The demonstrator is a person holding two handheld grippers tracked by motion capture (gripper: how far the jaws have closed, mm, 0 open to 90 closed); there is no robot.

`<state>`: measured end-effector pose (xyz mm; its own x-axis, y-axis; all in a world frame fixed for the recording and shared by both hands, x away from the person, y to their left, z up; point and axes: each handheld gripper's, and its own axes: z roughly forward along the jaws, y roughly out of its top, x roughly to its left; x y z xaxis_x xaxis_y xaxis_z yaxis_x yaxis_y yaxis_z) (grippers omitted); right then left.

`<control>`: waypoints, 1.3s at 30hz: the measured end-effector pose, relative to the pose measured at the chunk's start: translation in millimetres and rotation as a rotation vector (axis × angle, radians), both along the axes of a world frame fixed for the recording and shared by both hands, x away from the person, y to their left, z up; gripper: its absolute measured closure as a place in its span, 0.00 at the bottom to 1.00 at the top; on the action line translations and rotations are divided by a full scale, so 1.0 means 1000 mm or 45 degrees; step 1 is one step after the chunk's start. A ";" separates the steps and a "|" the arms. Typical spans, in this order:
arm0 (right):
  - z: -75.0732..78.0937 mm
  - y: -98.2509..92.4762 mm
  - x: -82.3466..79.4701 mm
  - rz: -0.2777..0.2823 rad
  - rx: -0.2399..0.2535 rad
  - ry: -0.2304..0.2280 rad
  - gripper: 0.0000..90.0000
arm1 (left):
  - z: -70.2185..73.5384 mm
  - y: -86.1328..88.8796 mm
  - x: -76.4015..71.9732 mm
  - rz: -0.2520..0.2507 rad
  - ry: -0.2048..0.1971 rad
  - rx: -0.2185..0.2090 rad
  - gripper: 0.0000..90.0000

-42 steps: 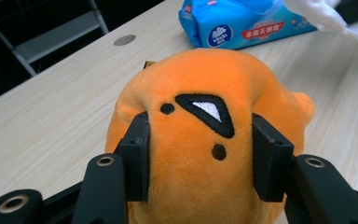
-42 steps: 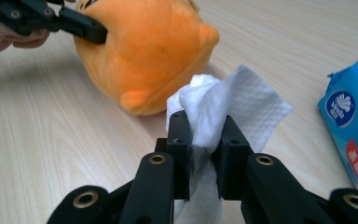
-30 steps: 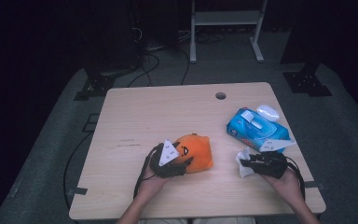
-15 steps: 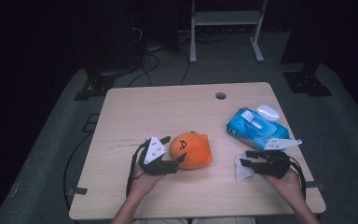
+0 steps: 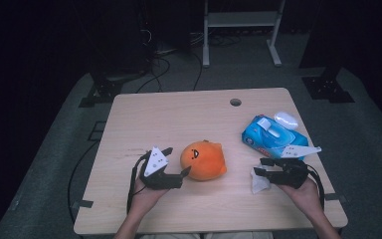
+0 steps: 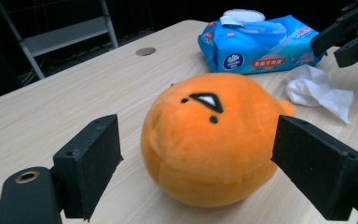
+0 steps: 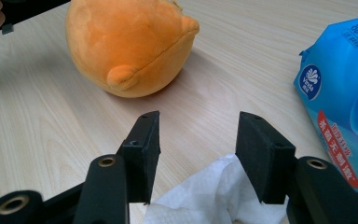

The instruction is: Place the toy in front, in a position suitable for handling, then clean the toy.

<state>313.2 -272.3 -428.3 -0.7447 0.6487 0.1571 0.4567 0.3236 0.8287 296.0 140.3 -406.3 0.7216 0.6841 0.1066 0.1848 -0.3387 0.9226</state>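
Release is suggested: the round orange plush toy (image 6: 212, 140) is left on the desk (image 5: 179, 114), unpressed between the just-widened left gripper (image 6: 214, 158); the crumpled white tissue (image 7: 214, 196) lies loose under the just-parted right gripper (image 7: 198, 140).

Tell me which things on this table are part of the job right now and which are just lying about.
In the job:
- round orange plush toy, between the open left gripper
- crumpled white tissue, at the open right gripper

Lying about:
- blue pack of wet wipes
- small white oval case
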 end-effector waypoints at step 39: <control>-0.001 0.011 0.000 0.017 -0.040 -0.007 0.46 | -0.001 0.088 -0.042 0.212 0.032 -0.004 0.11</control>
<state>313.4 -261.0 -429.1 -0.7542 0.6431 0.1327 0.4475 0.3554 0.8206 254.1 228.0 -407.7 0.6004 0.7949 0.0875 0.2609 -0.2982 0.9181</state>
